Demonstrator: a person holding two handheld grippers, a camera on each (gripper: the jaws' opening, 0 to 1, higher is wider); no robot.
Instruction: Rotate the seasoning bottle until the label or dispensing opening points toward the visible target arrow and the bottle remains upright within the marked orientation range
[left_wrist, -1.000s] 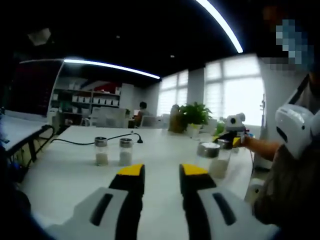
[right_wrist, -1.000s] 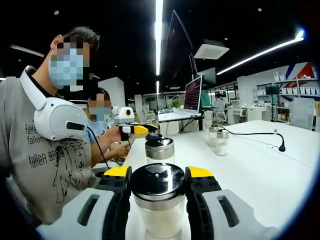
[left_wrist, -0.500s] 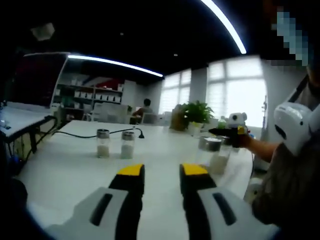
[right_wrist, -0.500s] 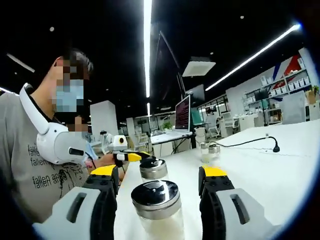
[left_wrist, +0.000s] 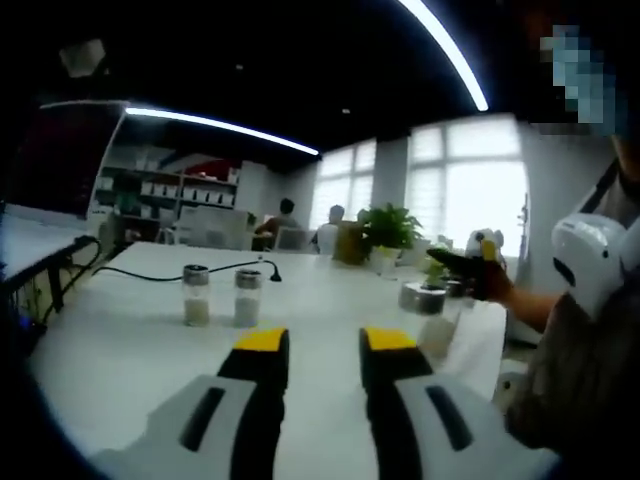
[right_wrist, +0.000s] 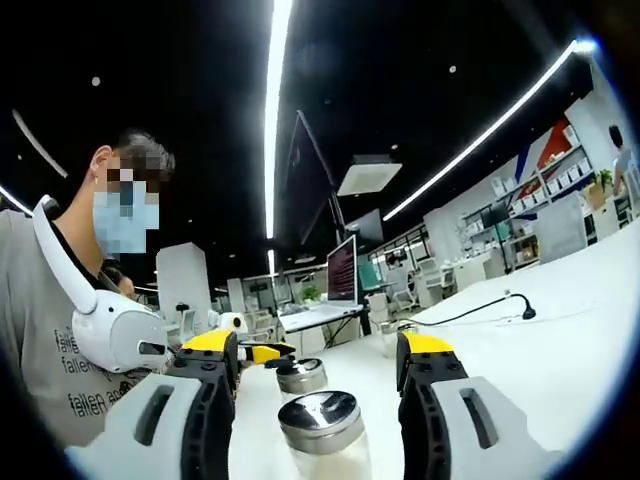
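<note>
Right gripper (right_wrist: 318, 352) spread wide over the near bottle (right_wrist: 321, 432); left gripper (left_wrist: 314, 345) parted, idle and empty above the table (left_wrist: 120, 370).

Nearest, in the right gripper view, the silver-capped seasoning bottle stands upright between the yellow-tipped jaws, clear of both, close to the table edge by the person's shirt. Just behind it stands a second bottle (right_wrist: 300, 377). In the left gripper view a pair of small shakers (left_wrist: 217, 297) sits mid-table beside a black cable (left_wrist: 150, 273), with a potted plant (left_wrist: 387, 231) at the far edge. No target arrow or range mark is visible to me, so the bottle's facing cannot be judged. The risk from here: closing off-centre, or brushing the neighbour behind, could tip a bottle so near the edge or knock it crooked.
</note>
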